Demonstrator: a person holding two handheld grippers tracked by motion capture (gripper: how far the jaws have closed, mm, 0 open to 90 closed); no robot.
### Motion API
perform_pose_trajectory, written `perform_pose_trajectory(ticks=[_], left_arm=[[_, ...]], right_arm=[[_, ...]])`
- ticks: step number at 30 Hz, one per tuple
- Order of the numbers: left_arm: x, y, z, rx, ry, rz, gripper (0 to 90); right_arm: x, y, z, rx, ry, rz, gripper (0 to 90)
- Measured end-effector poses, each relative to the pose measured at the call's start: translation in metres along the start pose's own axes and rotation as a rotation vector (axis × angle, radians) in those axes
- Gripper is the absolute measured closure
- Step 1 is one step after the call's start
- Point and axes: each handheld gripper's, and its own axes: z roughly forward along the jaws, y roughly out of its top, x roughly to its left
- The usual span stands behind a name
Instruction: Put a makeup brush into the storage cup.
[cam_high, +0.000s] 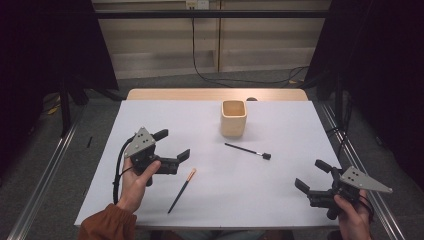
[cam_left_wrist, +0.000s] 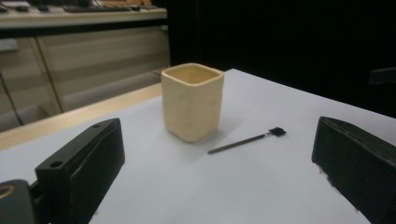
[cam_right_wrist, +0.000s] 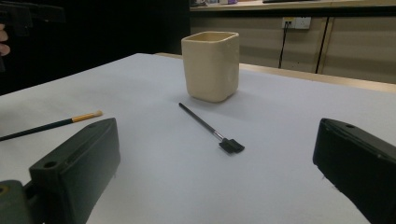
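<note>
Left gripper view: both black jaws are cut off by the lower edge, and the far counter behind the cream cup (cam_left_wrist: 192, 101) is blurred. Right gripper view: the orange-tipped brush (cam_right_wrist: 51, 124), left of the cup, runs off the left edge, so its handle end is unseen; a hand (cam_right_wrist: 3, 41) is cropped there too. High view: the cup's inside is too dim to tell.

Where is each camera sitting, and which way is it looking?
High view: above the near table edge, looking forward and down; both hands and the left gripper and right gripper show.
Left gripper view: rides the left gripper, facing the cream cup; its black jaws show.
Right gripper view: rides the right gripper, facing the cup; its jaws show.
Both gripper views share the cup and the black brush.
</note>
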Motion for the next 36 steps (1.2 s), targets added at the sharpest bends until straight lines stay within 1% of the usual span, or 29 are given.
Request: perform_pose_trajectory(ticks=[1, 2, 5, 8, 9, 11, 12, 14, 15, 16, 17, 19, 20, 21, 23, 24, 25, 26, 28, 29, 31, 32, 36], left_arm=[[0.001, -0.001, 0.003, 0.010, -0.005, -0.008, 2.6], [0.003, -0.003, 0.007, 0.022, 0.000, -0.007, 2.6], [0.004, -0.004, 0.013, 0.041, -0.005, -0.003, 2.6], [0.004, -0.004, 0.016, 0.065, -0.018, 0.004, 2.6], [0.003, -0.003, 0.017, 0.071, -0.014, 0.000, 2.6], [0.003, -0.003, 0.017, 0.087, -0.022, -0.002, 2.7], [0.004, -0.003, 0.016, 0.099, -0.021, 0.003, 2.7], [0.004, -0.003, 0.016, 0.131, -0.006, 0.007, 2.9], [0.004, -0.004, 0.016, 0.175, 0.000, 0.010, 2.9], [0.004, -0.004, 0.016, 0.175, 0.000, 0.010, 2.9], [0.005, -0.005, 0.016, 0.208, -0.001, 0.011, 2.9], [0.006, -0.005, 0.017, 0.260, -0.004, 0.008, 3.5], [0.006, -0.006, 0.017, 0.281, -0.005, -0.010, 3.7], [0.007, -0.006, 0.017, 0.300, -0.005, -0.019, 3.7], [0.008, -0.007, 0.018, 0.333, 0.003, -0.049, 4.1], [0.009, -0.006, 0.017, 0.346, 0.006, -0.049, 4.1], [0.009, -0.006, 0.018, 0.358, 0.009, -0.058, 4.5], [0.009, -0.006, 0.018, 0.373, 0.012, -0.050, 4.5], [0.008, -0.006, 0.019, 0.399, 0.014, -0.050, 4.7], [0.008, -0.005, 0.019, 0.413, 0.013, -0.043, 4.7], [0.007, -0.004, 0.020, 0.433, 0.007, -0.047, 4.8], [0.007, -0.003, 0.021, 0.442, -0.002, -0.049, 4.8], [0.007, -0.003, 0.023, 0.492, 0.001, -0.051, 4.8]], right_arm=[[0.000, 0.000, 0.000, 0.000, 0.000, 0.001, 0.0], [0.000, 0.000, 0.000, 0.000, 0.000, 0.001, 0.0], [0.000, 0.000, 0.001, 0.003, 0.002, 0.002, 0.0], [0.000, 0.000, 0.001, 0.003, 0.003, 0.003, 0.0], [0.000, 0.000, 0.001, 0.003, 0.003, 0.003, 0.0], [0.000, 0.000, 0.001, 0.003, 0.003, 0.002, 0.0], [0.000, 0.000, 0.001, 0.003, 0.003, 0.003, 0.0], [-0.001, 0.000, 0.001, 0.005, 0.003, -0.001, 0.0], [-0.001, 0.000, 0.001, 0.005, 0.004, -0.001, 0.0], [-0.001, 0.000, 0.001, 0.005, 0.004, -0.001, 0.0], [-0.001, 0.000, 0.001, 0.006, 0.003, -0.001, 0.0], [-0.001, 0.000, 0.001, 0.007, 0.005, 0.000, 0.0], [-0.001, 0.000, 0.001, 0.006, 0.005, 0.001, 0.0], [-0.001, 0.000, 0.001, 0.007, 0.004, 0.002, 0.0], [-0.001, 0.000, 0.001, 0.008, 0.003, 0.003, 0.0], [-0.001, 0.000, 0.001, 0.008, 0.003, 0.003, 0.0], [-0.001, 0.000, 0.001, 0.009, 0.003, 0.002, 0.0], [-0.001, 0.000, 0.001, 0.009, 0.004, 0.001, 0.0], [0.000, 0.000, 0.001, 0.009, 0.005, 0.003, 0.0], [-0.001, 0.000, 0.001, 0.009, 0.005, 0.003, 0.0], [-0.001, 0.000, 0.001, 0.011, 0.004, 0.002, 0.0], [-0.001, -0.001, 0.001, 0.011, 0.004, 0.003, 0.0], [-0.001, -0.001, 0.001, 0.012, 0.006, 0.006, 0.0]])
